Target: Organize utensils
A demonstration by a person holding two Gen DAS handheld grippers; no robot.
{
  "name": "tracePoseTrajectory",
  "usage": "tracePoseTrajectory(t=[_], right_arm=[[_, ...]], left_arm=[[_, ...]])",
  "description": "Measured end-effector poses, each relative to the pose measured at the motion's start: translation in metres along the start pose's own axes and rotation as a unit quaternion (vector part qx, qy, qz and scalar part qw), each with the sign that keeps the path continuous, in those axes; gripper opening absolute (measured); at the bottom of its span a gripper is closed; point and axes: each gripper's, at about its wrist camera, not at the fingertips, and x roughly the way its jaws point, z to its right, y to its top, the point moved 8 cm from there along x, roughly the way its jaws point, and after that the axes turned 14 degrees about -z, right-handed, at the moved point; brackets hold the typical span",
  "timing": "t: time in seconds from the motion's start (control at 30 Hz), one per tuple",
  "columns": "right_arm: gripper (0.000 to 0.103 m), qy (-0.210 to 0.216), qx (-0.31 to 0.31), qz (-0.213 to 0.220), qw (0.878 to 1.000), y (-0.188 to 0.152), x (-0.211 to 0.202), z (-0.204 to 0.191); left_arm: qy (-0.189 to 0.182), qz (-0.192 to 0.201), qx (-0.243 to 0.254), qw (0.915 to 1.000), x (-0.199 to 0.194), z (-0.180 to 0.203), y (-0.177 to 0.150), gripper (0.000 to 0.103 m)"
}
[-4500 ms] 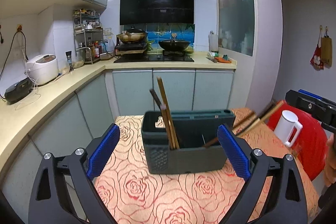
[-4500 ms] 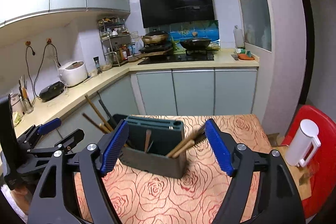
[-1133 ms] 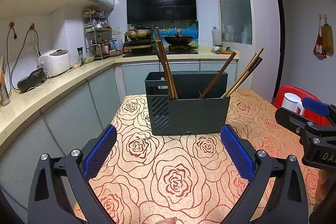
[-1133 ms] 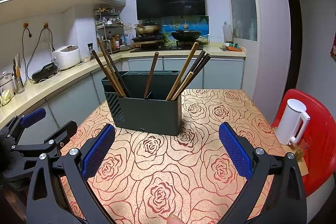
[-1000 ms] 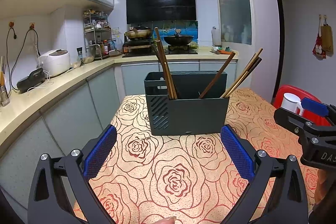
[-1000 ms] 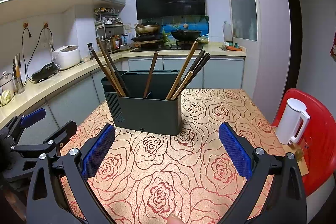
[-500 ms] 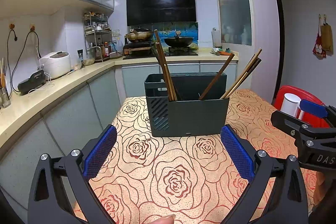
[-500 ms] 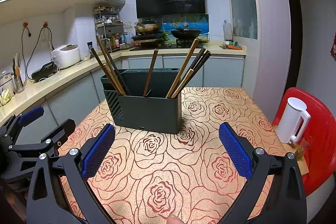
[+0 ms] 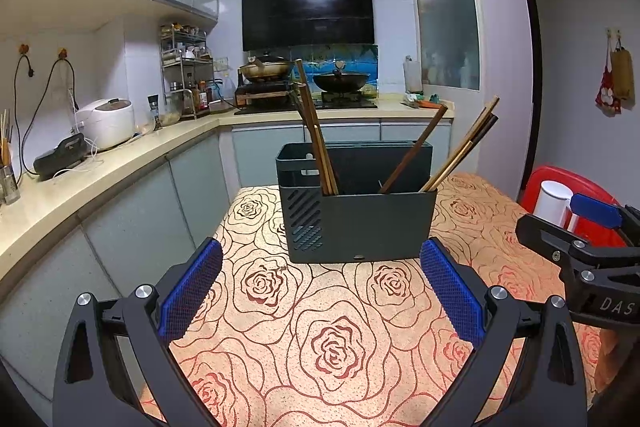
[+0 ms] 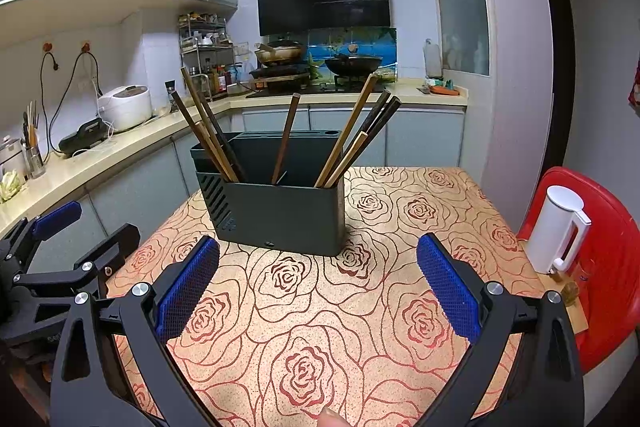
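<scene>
A dark grey utensil holder (image 9: 360, 223) stands on the rose-patterned table (image 9: 328, 339). It also shows in the right wrist view (image 10: 280, 211). Several wooden and dark chopsticks (image 9: 316, 143) lean in its left, middle and right parts, and they show in the right wrist view (image 10: 352, 135) too. My left gripper (image 9: 320, 287) is open and empty, a little short of the holder. My right gripper (image 10: 318, 283) is open and empty, likewise in front of the holder. The right gripper shows at the right edge of the left wrist view (image 9: 580, 247).
A white kettle (image 10: 560, 227) stands on a red stool (image 10: 608, 267) to the right of the table. A kitchen counter (image 9: 80, 187) with a rice cooker (image 9: 106, 123) runs along the left. A stove with pans (image 9: 304, 83) is at the back.
Both grippers have drawn back from the holder and dropped lower over 4.5 seconds. In the last second both views hardly shift. The chopsticks stay in the holder.
</scene>
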Motion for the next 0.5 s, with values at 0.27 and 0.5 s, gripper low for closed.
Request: tracePoseTrajectory(t=[0.27,0.5], right_arm=[[0.096,-0.005,0.004,0.002,1.0,0.0,0.001,0.002],[0.096,-0.003,0.004,0.001,1.0,0.0,0.002,0.002]], left_arm=[[-0.001,0.01,-0.022,0.9997,-0.003,-0.011,0.004,0.096],[0.008,0.006,-0.031,0.9995,-0.002,-0.014,0.005,0.096]])
